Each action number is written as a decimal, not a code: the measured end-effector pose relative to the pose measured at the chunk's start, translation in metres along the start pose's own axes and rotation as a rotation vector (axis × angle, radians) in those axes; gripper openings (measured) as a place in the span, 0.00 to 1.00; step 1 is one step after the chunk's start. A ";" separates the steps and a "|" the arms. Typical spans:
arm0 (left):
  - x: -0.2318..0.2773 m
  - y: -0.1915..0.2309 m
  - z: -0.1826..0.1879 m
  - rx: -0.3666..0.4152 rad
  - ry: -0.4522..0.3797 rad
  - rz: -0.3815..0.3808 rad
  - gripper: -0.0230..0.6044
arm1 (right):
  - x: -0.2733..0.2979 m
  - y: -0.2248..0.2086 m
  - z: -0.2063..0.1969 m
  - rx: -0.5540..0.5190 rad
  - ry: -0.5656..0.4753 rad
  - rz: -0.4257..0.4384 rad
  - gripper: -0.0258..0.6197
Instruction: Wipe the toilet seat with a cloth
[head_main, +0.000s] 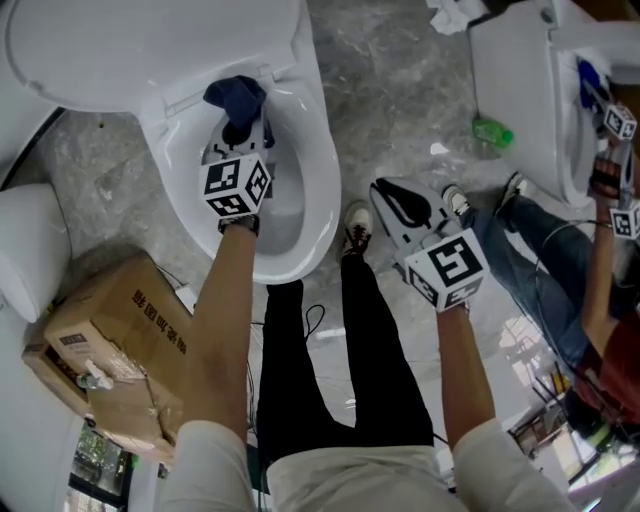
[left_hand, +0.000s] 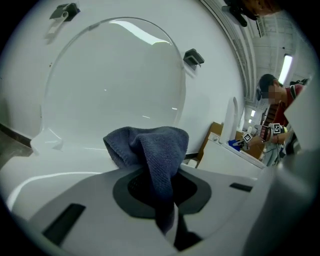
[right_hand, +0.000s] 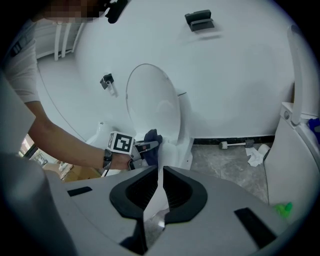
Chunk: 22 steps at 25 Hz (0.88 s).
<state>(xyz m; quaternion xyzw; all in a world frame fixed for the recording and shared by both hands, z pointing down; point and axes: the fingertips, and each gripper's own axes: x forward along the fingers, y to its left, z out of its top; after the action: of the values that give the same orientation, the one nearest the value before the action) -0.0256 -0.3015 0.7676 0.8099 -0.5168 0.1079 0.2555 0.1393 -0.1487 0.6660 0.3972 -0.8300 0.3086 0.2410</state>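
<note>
While the dark blue terry cloth (head_main: 238, 100) sits pinched in the left gripper (head_main: 238, 135) at the white toilet seat's (head_main: 150, 40) hinge end, loose folds may drag free if pressed hard; right gripper (head_main: 397, 203) closed, empty, hanging aside

Left gripper (head_main: 238, 135), right gripper (head_main: 382, 192): grey shells, black pads (right_hand: 132, 192), 1 black-white marker cube (head_main: 237, 185) each. Pale sleeves (head_main: 210, 465), black trousers (head_main: 300, 380), dark wristband (head_main: 240, 223).

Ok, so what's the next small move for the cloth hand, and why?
Probably press the left gripper down and sweep along the toilet seat toward its front: it is shut on the blue cloth at the back, by the raised lid.
</note>
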 end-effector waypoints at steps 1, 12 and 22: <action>0.004 -0.008 0.000 0.001 -0.001 -0.023 0.11 | -0.002 -0.002 0.000 0.003 -0.003 -0.001 0.12; 0.006 -0.080 -0.020 -0.001 0.024 -0.240 0.11 | -0.013 -0.008 -0.011 0.005 0.001 -0.020 0.12; -0.042 -0.138 -0.070 0.042 0.168 -0.541 0.11 | -0.015 0.004 -0.022 0.013 0.000 -0.047 0.12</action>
<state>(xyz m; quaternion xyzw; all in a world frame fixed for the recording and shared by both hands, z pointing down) 0.0850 -0.1861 0.7665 0.9117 -0.2568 0.1133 0.3002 0.1484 -0.1235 0.6706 0.4183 -0.8185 0.3080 0.2455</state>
